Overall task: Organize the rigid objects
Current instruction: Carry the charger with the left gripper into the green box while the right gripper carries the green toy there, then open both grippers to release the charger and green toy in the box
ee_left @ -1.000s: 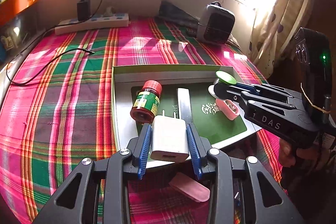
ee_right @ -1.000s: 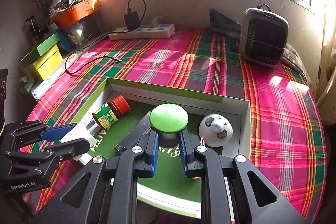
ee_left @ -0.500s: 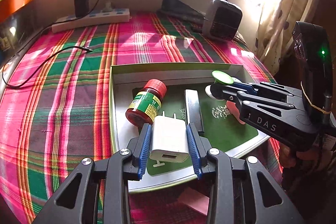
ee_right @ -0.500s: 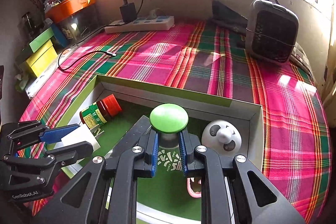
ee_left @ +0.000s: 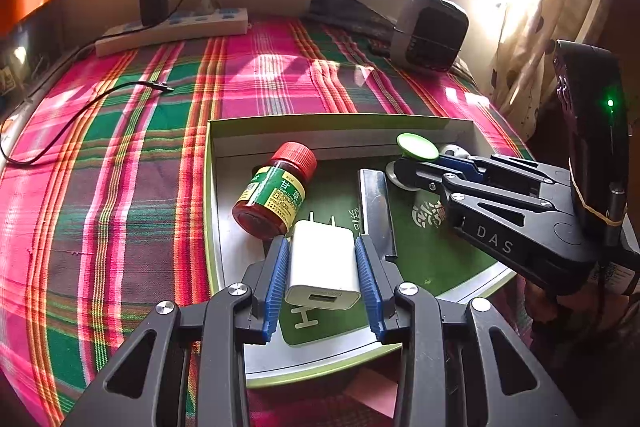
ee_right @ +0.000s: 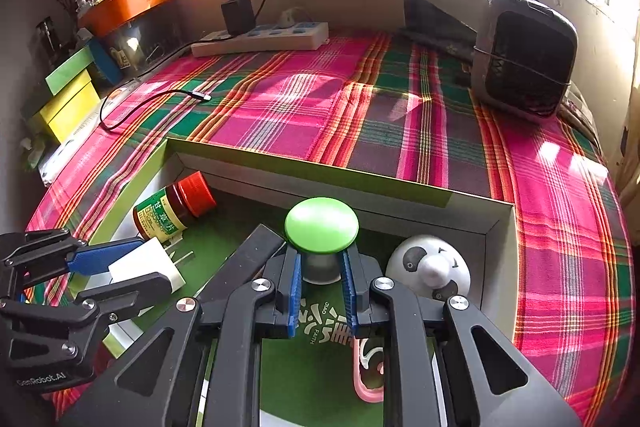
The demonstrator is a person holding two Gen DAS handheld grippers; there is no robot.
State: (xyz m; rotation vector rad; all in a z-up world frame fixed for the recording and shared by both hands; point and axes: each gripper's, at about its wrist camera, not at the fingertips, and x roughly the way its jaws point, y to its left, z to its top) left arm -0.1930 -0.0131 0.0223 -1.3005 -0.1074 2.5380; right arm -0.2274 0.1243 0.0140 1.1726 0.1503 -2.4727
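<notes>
The left gripper (ee_left: pixel 323 269) clamps the light, rigid, smooth-sided charger (ee_left: pixel 322 273) by its flat flanks; the right gripper (ee_right: pixel 320 287) grasps the green-capped knob (ee_right: pixel 321 230) beneath its cap.

right gripper (ee_right: pixel 320 291) jaws clamp green-capped bottle (ee_right: pixel 321 227) (beside panda bell (ee_right: pixel 428 267)) over box (ee_right: pixel 304 171).

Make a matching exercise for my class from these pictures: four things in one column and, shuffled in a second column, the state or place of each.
Things
1. white charger
2. green-topped knob
3. red-capped bottle
4. panda bell

States or places
A. lying on its side in the box
B. clamped by the left gripper
C. standing in the box's far right corner
D. clamped by the right gripper

Pairs: 1-B, 2-D, 3-A, 4-C
</notes>
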